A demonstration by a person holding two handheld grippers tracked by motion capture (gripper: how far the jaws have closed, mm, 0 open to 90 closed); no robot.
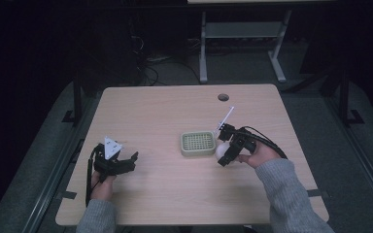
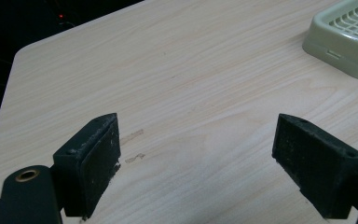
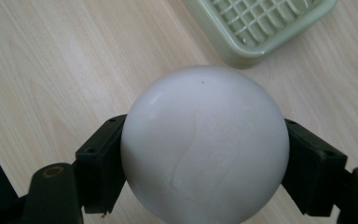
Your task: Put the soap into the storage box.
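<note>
A white ball point(image 3: 205, 144) sits between the two black jaws of my right gripper point(image 3: 205, 158), which is shut on it. In the high view the right gripper point(image 1: 225, 145) holds the white ball point(image 1: 221, 149) just right of a pale green slotted tray point(image 1: 197, 143) near the table's middle. That tray point(image 3: 261, 28) lies close beyond the ball in the right gripper view. My left gripper point(image 1: 126, 161) rests at the table's left front, open, with nothing between its fingers point(image 2: 93, 163). The tray's corner point(image 2: 349, 42) lies far off at the upper right of the left gripper view.
The light wooden table point(image 1: 165, 111) has a round cable hole point(image 1: 223, 97) near its far edge. A thin white stick point(image 1: 227, 116) lies behind the right gripper. Beyond the table stands a grey desk frame point(image 1: 243, 43) on a dark floor.
</note>
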